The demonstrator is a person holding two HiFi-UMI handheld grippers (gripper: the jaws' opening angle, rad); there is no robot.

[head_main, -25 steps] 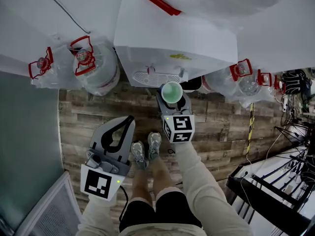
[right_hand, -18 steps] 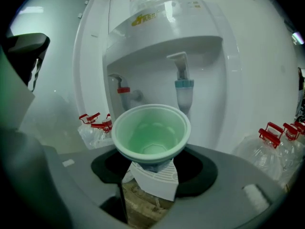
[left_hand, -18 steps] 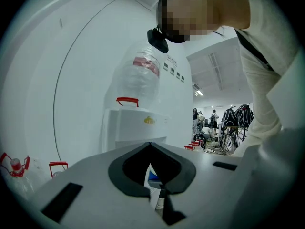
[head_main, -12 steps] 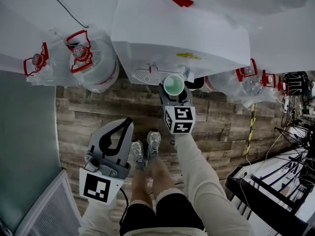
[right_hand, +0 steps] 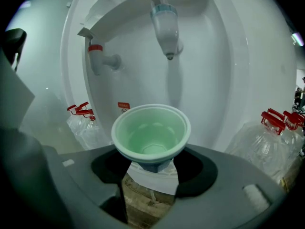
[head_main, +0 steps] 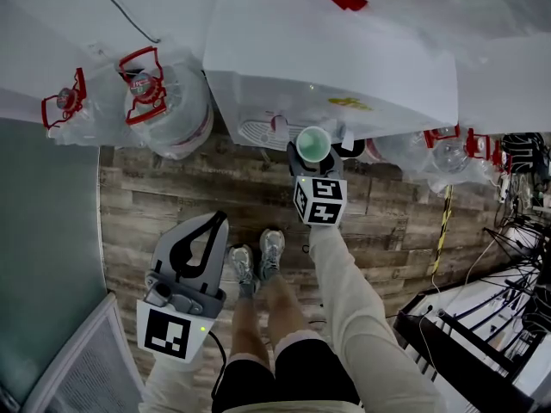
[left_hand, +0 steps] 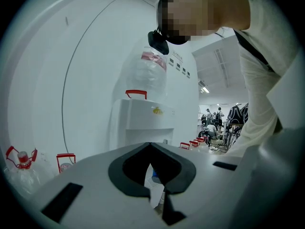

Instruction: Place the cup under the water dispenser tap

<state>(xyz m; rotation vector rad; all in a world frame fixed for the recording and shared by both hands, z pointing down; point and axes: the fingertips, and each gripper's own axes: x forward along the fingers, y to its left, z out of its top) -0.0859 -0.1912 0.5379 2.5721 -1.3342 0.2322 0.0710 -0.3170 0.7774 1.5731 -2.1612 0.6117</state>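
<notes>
Cup: the cup [right_hand: 151,135] is small, pale green inside, empty and upright, with its rim flaring wider than its base.
Where it is: it sits between the jaws of the right gripper [head_main: 313,163], in front of the water dispenser [head_main: 327,67] and below the recess. The blue-banded tap [right_hand: 166,27] hangs above and a little beyond the rim, and the red tap [right_hand: 97,56] is off to the left.
Handling: it looks light and thin-walled, so it would probably crush easily under a hard squeeze. Being empty, it would likely tip at a nudge, and the tapered wall could slide in the pads.
Where to hold: low on the wall near the base, as it is held now, which keeps the mouth clear for the spout.
Right tongs: the jaws stand wide and are closed on the cup's lower wall.
Right arm: it is stretched forward in a light sleeve, with the gripper tilted down toward the recess.
Left tongs: the left gripper [head_main: 217,222] has its jaw tips together with nothing between them.
Left arm: it is held back near the person's side over the wood floor [head_main: 155,196], well apart from the dispenser.
Seating: I cannot tell whether the cup's base touches the drip tray [head_main: 258,133].
</notes>
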